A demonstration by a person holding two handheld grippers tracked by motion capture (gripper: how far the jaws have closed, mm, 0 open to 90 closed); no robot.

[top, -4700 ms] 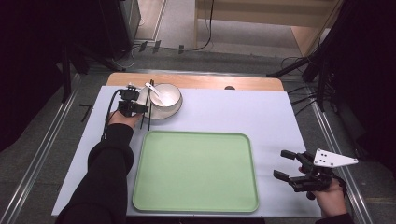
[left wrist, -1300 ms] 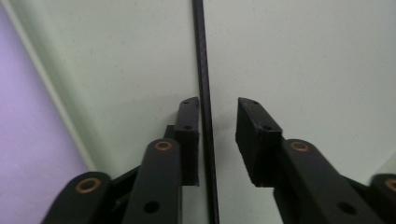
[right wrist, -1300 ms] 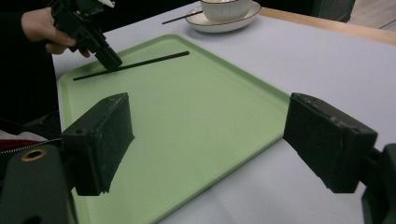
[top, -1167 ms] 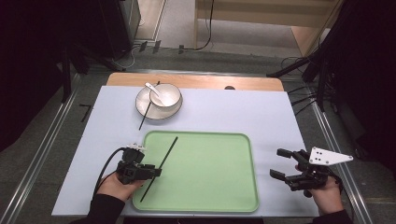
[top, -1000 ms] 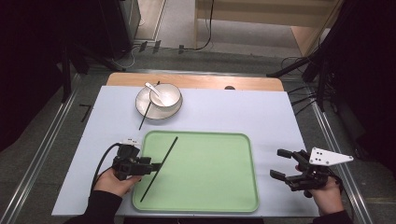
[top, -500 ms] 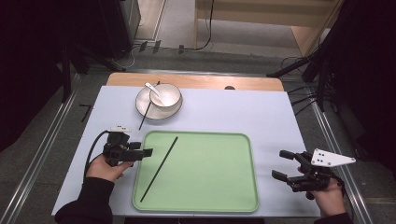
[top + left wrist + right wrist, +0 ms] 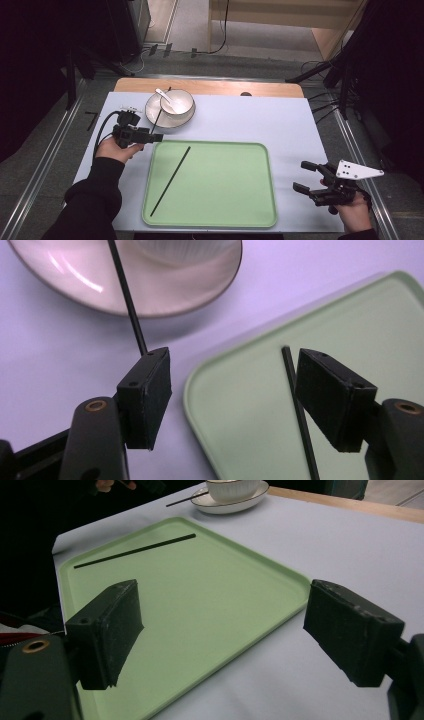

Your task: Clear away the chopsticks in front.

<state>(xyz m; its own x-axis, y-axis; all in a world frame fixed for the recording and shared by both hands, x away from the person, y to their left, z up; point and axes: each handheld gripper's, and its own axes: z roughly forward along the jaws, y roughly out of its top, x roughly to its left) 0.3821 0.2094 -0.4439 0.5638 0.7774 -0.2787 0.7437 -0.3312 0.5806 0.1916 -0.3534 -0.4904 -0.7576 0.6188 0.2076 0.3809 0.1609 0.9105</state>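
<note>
Chopstick (image 7: 170,180): thin, black, straight, diagonal on green tray (image 7: 225,210) | left tool (image 7: 156,136): just opened, empty

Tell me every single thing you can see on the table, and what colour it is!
chopstick on the tray: one, black, lying slantwise on the tray's left half.
chopstick by the plate: one, black, leaning across the plate's left rim, its near end by the left gripper.
tray: one, light green, at the near middle of the table.
bowl: one, white, standing on the plate.
spoon: one, white, inside the bowl.
plate: one, white, beyond the tray's far left corner.
table cover: one, pale lilac, under everything.
left gripper: one, black, jaws open, empty, near the plate.
right gripper: one, black, jaws open, empty, right of the tray.
</note>
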